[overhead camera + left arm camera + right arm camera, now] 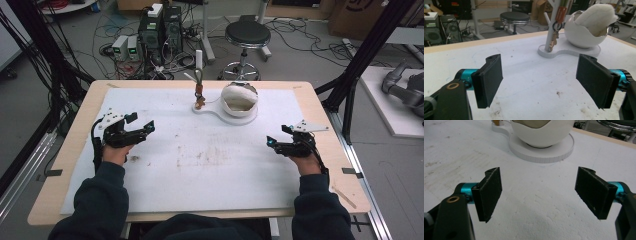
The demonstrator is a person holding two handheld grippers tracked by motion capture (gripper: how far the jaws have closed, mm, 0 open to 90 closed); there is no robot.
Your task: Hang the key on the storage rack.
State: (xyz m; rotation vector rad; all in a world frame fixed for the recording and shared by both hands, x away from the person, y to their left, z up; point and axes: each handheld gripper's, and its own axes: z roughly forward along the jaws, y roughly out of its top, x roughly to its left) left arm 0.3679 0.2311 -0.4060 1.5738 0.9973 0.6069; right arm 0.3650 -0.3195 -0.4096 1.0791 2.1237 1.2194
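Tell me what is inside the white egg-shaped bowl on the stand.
A soft white cloth-like wad sticks out of the broken-edged white bowl, up past its rim. In the high view the inner wall looks beige. The bowl's bottom, under the wad, is hidden.

no readable text, labels or numbers
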